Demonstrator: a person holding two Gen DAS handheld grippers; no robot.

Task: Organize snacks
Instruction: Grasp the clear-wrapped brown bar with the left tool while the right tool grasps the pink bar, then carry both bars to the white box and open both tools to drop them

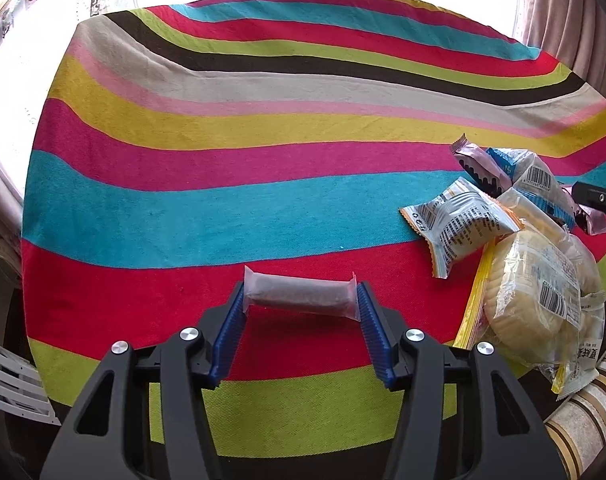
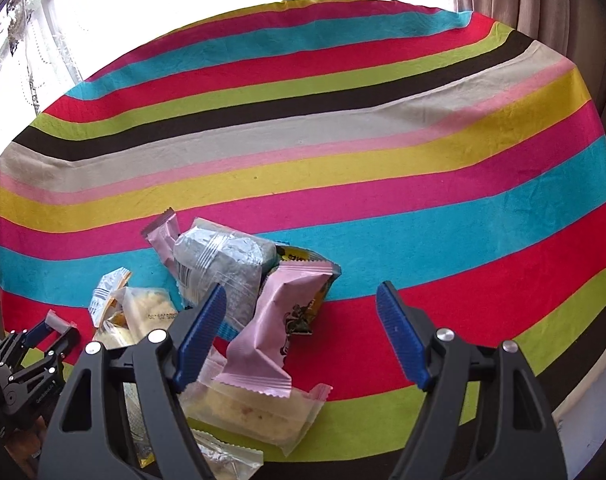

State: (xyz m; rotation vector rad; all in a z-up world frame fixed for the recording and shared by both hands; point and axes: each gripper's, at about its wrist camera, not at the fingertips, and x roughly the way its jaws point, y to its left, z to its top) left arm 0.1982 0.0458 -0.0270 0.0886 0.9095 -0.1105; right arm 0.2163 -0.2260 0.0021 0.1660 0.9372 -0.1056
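Observation:
My left gripper [image 1: 301,298] is shut on a small clear-wrapped brown snack bar [image 1: 299,295], held crosswise by its ends just above the striped tablecloth [image 1: 263,128]. A pile of snack packets [image 1: 515,240] lies to its right. In the right wrist view my right gripper [image 2: 303,302] is open and empty over that same pile: a pink packet [image 2: 271,320], a silver packet [image 2: 223,268] and a clear packet with a pale cake [image 2: 255,408]. The left gripper [image 2: 49,330] shows at the far left of this view.
The round table's edges [image 1: 103,396] fall away on all sides. A bright window and curtains [image 2: 543,8] stand behind. A striped cushion [image 1: 583,432] sits at the lower right of the left wrist view.

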